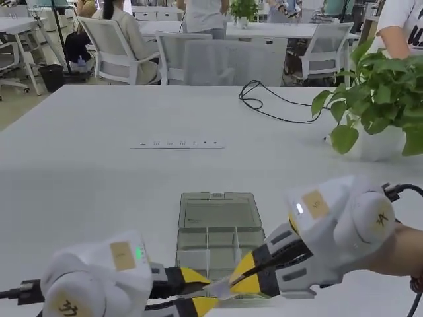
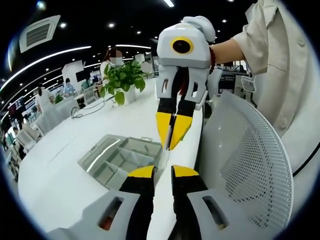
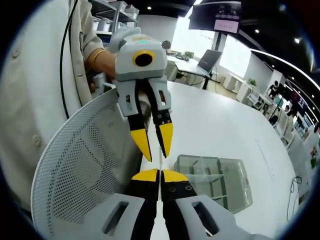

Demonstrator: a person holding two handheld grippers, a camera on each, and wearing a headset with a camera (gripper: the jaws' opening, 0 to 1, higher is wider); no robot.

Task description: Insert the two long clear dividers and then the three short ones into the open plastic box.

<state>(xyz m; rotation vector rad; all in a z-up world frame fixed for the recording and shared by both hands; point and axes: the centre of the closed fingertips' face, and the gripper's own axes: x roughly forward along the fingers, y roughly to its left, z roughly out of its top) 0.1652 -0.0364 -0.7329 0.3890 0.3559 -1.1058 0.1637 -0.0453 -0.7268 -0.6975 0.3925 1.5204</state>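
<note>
Head view: the open plastic box (image 1: 221, 214) lies on the white table (image 1: 99, 165) at about 6 o'clock from the middle of the picture, its lid laid flat on the far side and its tray already split into compartments by partitions. The left gripper (image 1: 201, 290) comes in from 7 o'clock and the right gripper (image 1: 229, 282) from 4 o'clock; their yellow tips meet just over the near edge of the box. Between them is a thin clear divider (image 1: 218, 288), seen almost edge-on. The right gripper view shows its own jaws pressed together on that thin strip, while the left gripper's jaws stand a little apart, their tips just beside the strip's other end; whether they touch it I cannot tell. A potted plant (image 1: 380, 99) stands at 2 o'clock, a black cable (image 1: 277, 109) loops at 1 o'clock, and a white power strip (image 1: 178, 143) lies at 12 o'clock beyond the box.
</note>
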